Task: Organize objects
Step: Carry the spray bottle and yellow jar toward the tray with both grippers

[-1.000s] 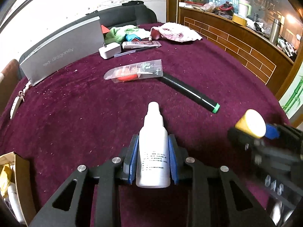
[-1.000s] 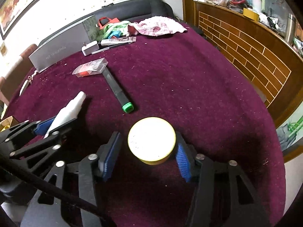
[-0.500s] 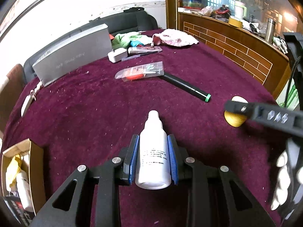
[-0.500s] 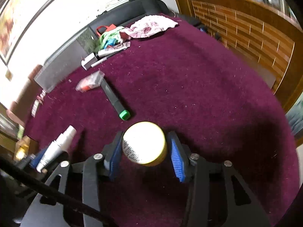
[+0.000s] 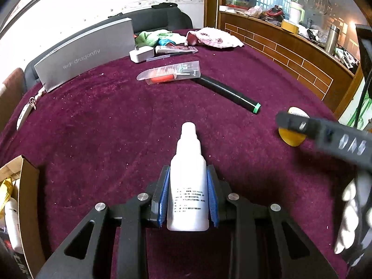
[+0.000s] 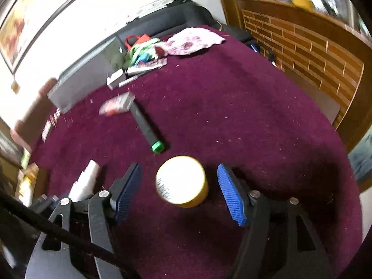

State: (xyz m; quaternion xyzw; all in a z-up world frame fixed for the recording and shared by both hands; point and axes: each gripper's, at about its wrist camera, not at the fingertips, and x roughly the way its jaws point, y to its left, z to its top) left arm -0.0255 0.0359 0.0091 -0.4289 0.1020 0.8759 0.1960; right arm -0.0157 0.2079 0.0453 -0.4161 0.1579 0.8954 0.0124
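My left gripper (image 5: 187, 172) is shut on a white squeeze bottle (image 5: 188, 186), whose nozzle points away from me above the maroon tablecloth (image 5: 116, 127). The right gripper (image 6: 180, 169) has its jaws opening around a yellow jar with a pale lid (image 6: 181, 181). There is a clear gap between each blue pad and the jar, which sits tilted on the cloth. In the left wrist view, the jar (image 5: 293, 137) shows at the right, partly behind a black right-gripper finger (image 5: 313, 127). The bottle (image 6: 84, 181) shows at the lower left of the right wrist view.
A black marker with a green cap (image 5: 229, 93) lies just beyond the jar, under a clear packet (image 5: 172, 74). A grey box (image 5: 86, 55), a white charger (image 5: 141, 54) and cloths sit at the far side. An open cardboard box (image 5: 28, 197) stands at the left edge. A wooden counter (image 5: 290, 53) runs along the right.
The right jaws have spread away from the yellow jar, which they gripped before. The left gripper has drifted with its bottle, bringing the cardboard box into view at the left.
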